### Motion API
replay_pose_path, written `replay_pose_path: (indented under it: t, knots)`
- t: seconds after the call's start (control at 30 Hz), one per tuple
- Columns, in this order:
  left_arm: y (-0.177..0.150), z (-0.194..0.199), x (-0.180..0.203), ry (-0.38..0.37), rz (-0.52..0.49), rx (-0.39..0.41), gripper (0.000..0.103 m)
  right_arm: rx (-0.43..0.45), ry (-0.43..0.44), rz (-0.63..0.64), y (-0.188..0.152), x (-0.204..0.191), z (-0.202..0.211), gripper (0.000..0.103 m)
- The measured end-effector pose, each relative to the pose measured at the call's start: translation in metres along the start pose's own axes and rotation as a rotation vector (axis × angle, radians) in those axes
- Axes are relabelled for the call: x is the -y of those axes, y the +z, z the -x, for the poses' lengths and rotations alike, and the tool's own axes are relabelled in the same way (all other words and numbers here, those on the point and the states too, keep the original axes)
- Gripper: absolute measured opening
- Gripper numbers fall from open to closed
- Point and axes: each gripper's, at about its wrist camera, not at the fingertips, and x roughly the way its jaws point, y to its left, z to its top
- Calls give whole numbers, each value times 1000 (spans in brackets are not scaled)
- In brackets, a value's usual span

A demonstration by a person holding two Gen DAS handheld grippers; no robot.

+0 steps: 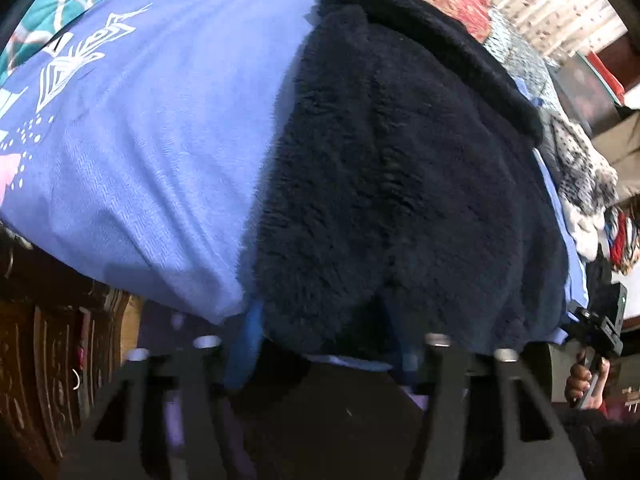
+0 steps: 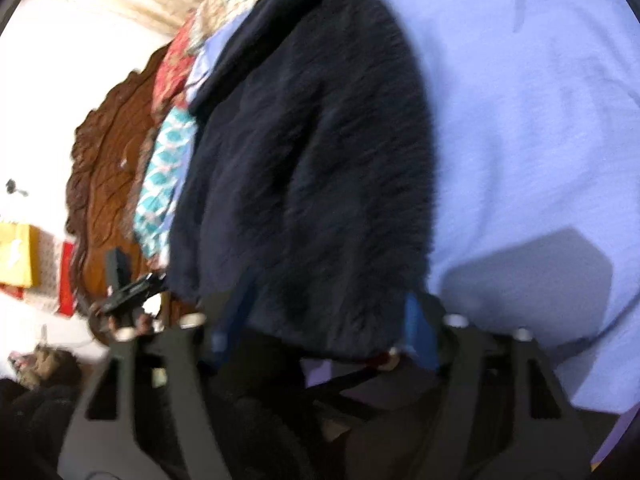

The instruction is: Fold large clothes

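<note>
Your left gripper (image 1: 320, 332) and right gripper (image 2: 328, 320) each clamp the near hem of a dark navy fleece jacket (image 1: 400, 168) lying on the lavender bedsheet (image 1: 160, 160). It looks thick, soft and floppy: hold the hem corners.

Two wrist views, both close over the bed's near edge.

The left view looks steeply down along its fingers (image 1: 252, 344) onto the fleece (image 1: 400, 184) and blue sheet (image 1: 160, 160), with the right gripper (image 1: 600, 332) at its right edge. The right view faces the same fleece (image 2: 304, 168) and sheet (image 2: 520, 120) from the opposite side, with the left gripper (image 2: 128, 292) at its left and a headboard (image 2: 108, 184) beyond.
</note>
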Motion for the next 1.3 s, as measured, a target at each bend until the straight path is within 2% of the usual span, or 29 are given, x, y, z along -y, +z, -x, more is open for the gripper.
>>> replay_pose_path:
  t: [0.07,0.13,0.2,0.4,0.53,0.67,0.77,0.83,0.87,0.97,1.03,1.07,1.1,1.13,1.17,1.2,1.23,1.3]
  knots:
    - [0,13,9,23,-44,12,37,-33,3,14,-2,-7,-7,37]
    - [0,24,17,20,-65,35,34,-61,23,11,-2,-12,-10,17]
    - [3,42,23,8,-64,71,33,-59,38,20,1,-17,-5,11]
    - [32,93,17,-174,66,175,32,97,165,81,41,-53,50,10]
    - [69,106,14,-244,146,206,32,156,209,109,78,-70,64,10]
    - [121,107,20,-277,200,231,32,208,246,83,129,-79,57,10]
    - [171,107,32,-282,215,247,32,239,254,46,171,-83,48,10]
    - [216,107,43,-283,221,256,33,261,258,5,212,-76,46,10]
    - [233,103,48,-277,221,258,33,268,254,-8,227,-79,41,10]
    - [301,89,63,-242,236,246,33,280,210,-56,299,-70,28,10]
    - [355,63,73,-169,264,218,34,299,173,-118,342,-57,13,10]
    - [374,50,76,-123,271,207,41,317,128,-138,366,-51,2,12]
    - [398,29,79,-20,266,192,47,329,34,-152,388,-44,-11,17]
    - [412,12,80,79,265,174,51,323,-24,-178,400,-36,-23,18]
    - [428,-16,76,209,279,122,54,298,-56,-235,411,-24,-39,18]
    - [437,-44,68,274,305,59,54,271,-43,-294,417,-11,-52,19]
    - [440,-59,62,285,332,24,54,278,17,-361,417,4,-62,21]
    - [439,-82,43,242,417,2,54,338,95,-367,411,12,-64,22]
